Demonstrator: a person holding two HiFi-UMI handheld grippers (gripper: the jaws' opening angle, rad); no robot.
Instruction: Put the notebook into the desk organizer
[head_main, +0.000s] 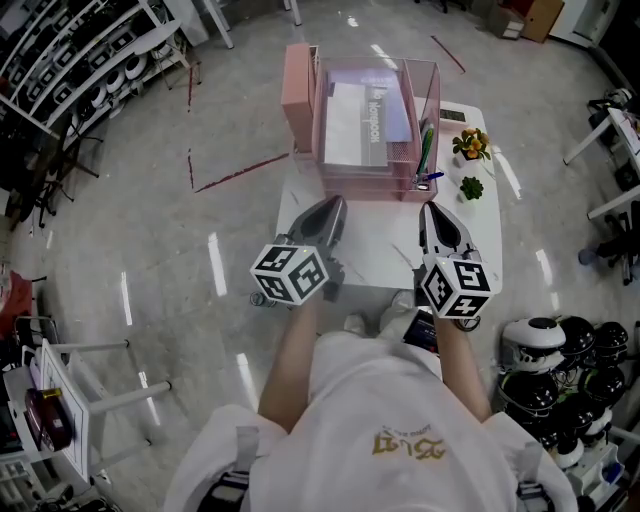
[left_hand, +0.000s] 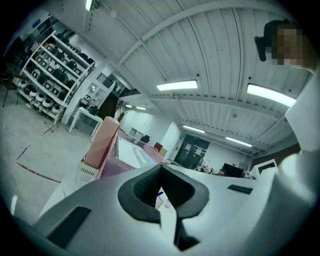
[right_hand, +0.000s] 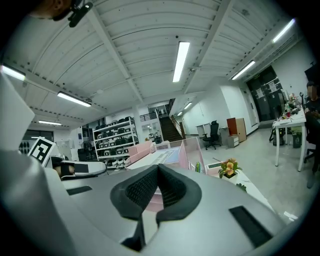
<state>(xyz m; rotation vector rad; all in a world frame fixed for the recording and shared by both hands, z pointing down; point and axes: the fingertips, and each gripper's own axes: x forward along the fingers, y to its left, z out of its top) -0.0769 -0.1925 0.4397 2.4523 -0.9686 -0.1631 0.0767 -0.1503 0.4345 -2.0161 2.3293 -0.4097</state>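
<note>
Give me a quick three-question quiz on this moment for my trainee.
1. True or false: the left gripper holds the notebook.
2. Multiple choice: the flowering plant stands on which side of the desk organizer? A, the person's left; B, the person's right; C, inside it.
3. Fill in: the right gripper's jaws are ___.
Key: 1 false, it is shut and empty, and the notebook lies in the organizer; 2 B; 3 shut.

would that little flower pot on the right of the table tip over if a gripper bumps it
Likely yes: the flower pot looks small, its blooms spreading wider than its base, so top-heavy. It is probably light, and might slide on the smooth white table before tipping.
</note>
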